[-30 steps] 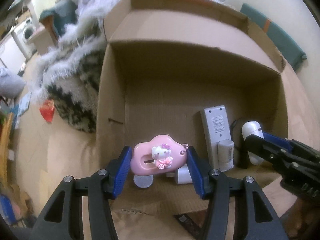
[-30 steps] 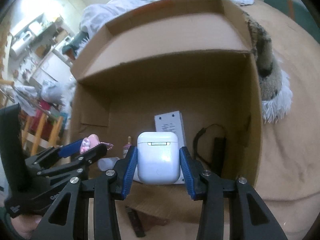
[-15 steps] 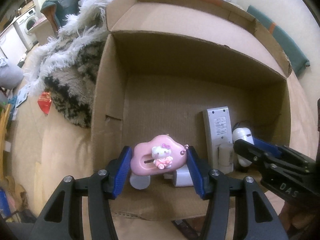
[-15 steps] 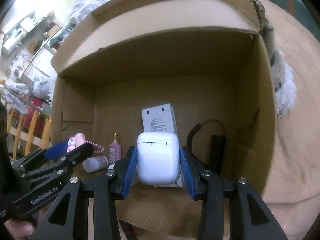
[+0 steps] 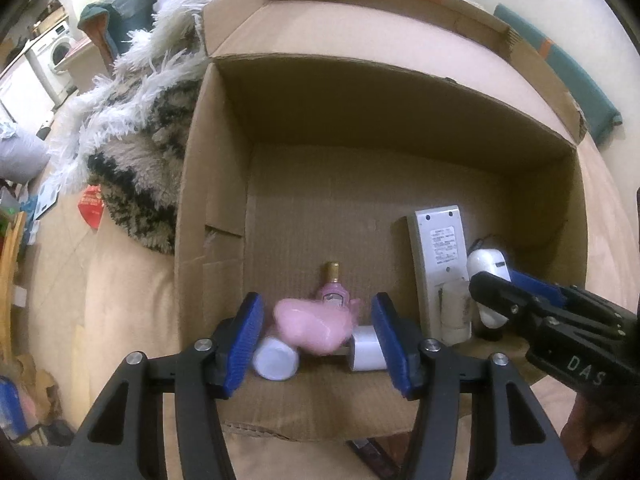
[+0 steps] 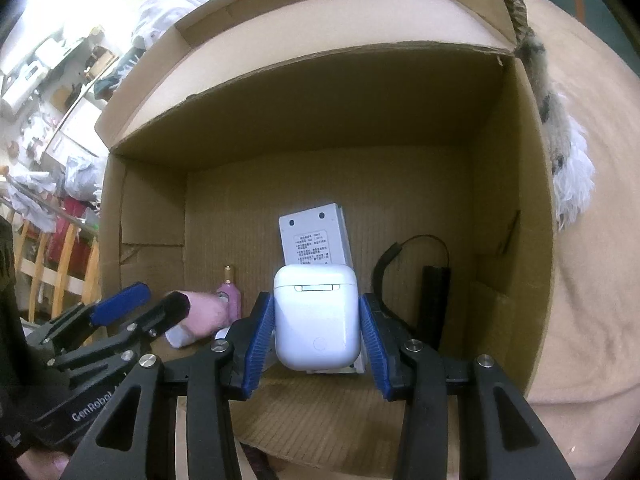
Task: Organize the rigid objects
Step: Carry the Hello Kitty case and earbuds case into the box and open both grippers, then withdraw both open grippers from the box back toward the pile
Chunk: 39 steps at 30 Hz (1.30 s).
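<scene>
Cardboard box (image 5: 216, 184): open on top, flaps folded out, sitting on a tan soft surface; fluffy throw (image 5: 132, 120) against its wall at 9 o'clock in the left view.

Left tongs (image 5: 316, 336): jaws opening, pointing steeply down over the near edge of the box floor. Blue pads stand clear of the pink toy.

Pink toy (image 5: 310, 326): blurred, between the pads, apparently dropping free. It lies just over a white capped jar (image 5: 276, 358) and a white roll (image 5: 368, 348), with a small pink bottle (image 5: 333, 294) just behind at 12 o'clock.

Right tongs (image 6: 316, 334): clamped on the white earbud case (image 6: 315, 320), pads pressing both sides, hinge at 12 o'clock.

Already in box: grey remote (image 6: 314, 240) face down behind the case; black strap and black bar (image 6: 434, 304) at 3 o'clock of the case.

Step in hand: release the toy, then place the case.

Doing it well: let the left jaws spread fully before lifting, so no pad drags the toy. Lift straight out, away from the right tongs, which stand near.

Case placement: bare floor shows at 12 o'clock beyond the bottle. Lower until it rests, then let go; a drop onto the remote could make it bounce or slide.

Risk: jar and roll look round and may roll if nudged.
</scene>
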Motion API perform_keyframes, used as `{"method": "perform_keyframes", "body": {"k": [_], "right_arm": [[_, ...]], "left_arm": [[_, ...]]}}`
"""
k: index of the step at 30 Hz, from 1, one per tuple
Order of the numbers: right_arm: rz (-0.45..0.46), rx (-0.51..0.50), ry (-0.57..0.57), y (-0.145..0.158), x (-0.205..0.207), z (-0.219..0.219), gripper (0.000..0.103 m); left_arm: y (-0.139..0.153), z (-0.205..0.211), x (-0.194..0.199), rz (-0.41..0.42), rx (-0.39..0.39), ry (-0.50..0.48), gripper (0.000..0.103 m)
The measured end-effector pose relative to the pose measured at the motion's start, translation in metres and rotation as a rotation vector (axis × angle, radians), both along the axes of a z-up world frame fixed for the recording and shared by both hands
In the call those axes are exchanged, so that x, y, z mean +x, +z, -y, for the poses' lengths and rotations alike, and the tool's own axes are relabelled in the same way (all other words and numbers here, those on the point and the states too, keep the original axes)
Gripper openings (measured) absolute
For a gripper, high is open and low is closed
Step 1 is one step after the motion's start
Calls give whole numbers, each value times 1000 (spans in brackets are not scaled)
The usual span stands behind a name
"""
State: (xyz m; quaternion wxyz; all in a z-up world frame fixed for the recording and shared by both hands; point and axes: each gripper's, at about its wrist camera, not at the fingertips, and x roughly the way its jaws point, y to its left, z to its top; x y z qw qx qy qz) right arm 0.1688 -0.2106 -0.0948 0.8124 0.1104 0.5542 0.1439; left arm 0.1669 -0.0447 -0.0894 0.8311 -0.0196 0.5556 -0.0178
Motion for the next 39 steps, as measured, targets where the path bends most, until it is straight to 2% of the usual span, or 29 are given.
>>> {"method": "perform_keyframes", "body": {"k": [2, 5, 6, 22, 32, 39], "right_arm": [[4, 11, -6, 1, 0, 1, 47], [26, 37, -13, 6, -1, 2, 64], [39, 49, -14, 8, -1, 2, 66], [46, 45, 2, 12, -1, -1, 67], [90, 57, -6, 31, -14, 0, 67], [109, 72, -34, 48, -38, 12, 67]], "left_arm": [[-1, 1, 0, -3, -1, -3, 65], [0, 2, 0, -5, -3, -10, 66], [0, 3, 0, -6, 0, -12, 66], [0, -1, -1, -1, 14, 0, 66], [27, -6, -18, 55, 19, 3, 66], [49, -12, -30, 54, 3, 22, 66]]}}
